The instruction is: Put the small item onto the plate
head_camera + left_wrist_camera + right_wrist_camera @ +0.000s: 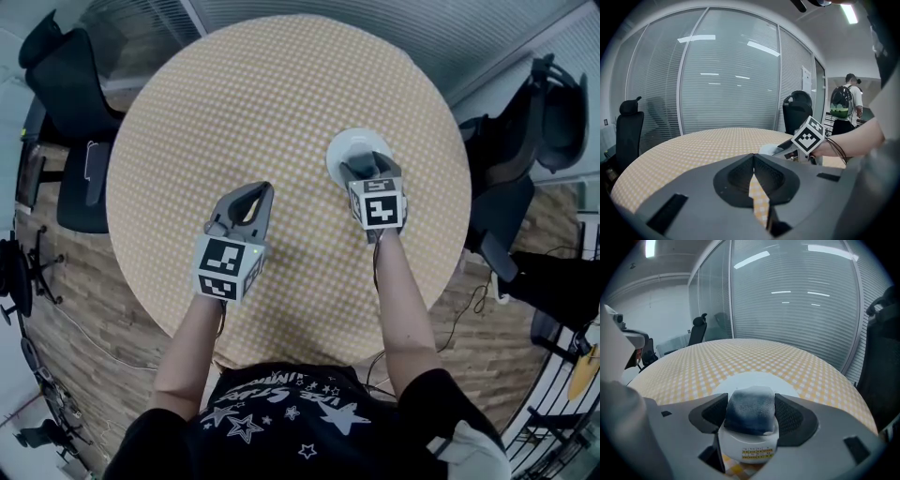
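A white plate [349, 148] [754, 380] lies on the round checkered table [234, 112], right of centre. My right gripper [370, 170] [751, 416] hovers at the plate's near edge, shut on a small white cup with a bluish-grey top [750, 420]. The cup hangs just short of the plate. My left gripper [255, 195] [753, 176] is shut with nothing in it, over bare tablecloth to the left of the plate. In the left gripper view the right gripper [797, 147] and the plate [768, 149] show at the right.
Black office chairs [66, 103] [525, 131] stand left and right of the table. Glass walls with blinds ring the room. A person with a backpack [843, 105] stands far off. Cables lie on the wood floor [473, 309].
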Available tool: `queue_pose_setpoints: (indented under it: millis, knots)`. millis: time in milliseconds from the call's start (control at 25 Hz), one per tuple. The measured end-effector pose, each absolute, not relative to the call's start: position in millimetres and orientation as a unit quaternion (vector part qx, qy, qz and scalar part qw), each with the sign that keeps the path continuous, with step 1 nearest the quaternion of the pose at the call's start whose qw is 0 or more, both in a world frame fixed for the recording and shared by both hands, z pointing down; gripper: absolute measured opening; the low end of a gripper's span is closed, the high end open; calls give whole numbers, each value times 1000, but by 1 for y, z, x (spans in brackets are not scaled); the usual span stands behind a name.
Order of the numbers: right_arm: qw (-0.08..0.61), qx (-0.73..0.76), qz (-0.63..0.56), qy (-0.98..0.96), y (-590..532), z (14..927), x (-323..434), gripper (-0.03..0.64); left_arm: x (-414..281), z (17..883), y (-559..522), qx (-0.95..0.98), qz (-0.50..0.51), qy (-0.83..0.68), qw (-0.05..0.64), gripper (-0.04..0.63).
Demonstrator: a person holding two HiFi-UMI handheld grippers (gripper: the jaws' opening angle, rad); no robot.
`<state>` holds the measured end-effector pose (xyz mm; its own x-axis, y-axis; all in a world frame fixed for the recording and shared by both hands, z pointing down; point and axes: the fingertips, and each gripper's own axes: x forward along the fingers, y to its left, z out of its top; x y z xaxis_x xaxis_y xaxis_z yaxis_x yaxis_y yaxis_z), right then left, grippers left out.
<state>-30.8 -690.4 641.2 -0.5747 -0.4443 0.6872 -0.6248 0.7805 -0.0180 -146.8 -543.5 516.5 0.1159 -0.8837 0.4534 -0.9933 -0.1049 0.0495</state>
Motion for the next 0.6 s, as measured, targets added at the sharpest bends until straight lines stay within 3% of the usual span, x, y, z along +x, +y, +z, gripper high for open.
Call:
queue_pose_setpoints:
  millis: [600]
  knots:
    - [371, 315, 131, -864, -682, 633, -22, 321, -152, 499, -530, 721, 151, -656, 162, 8]
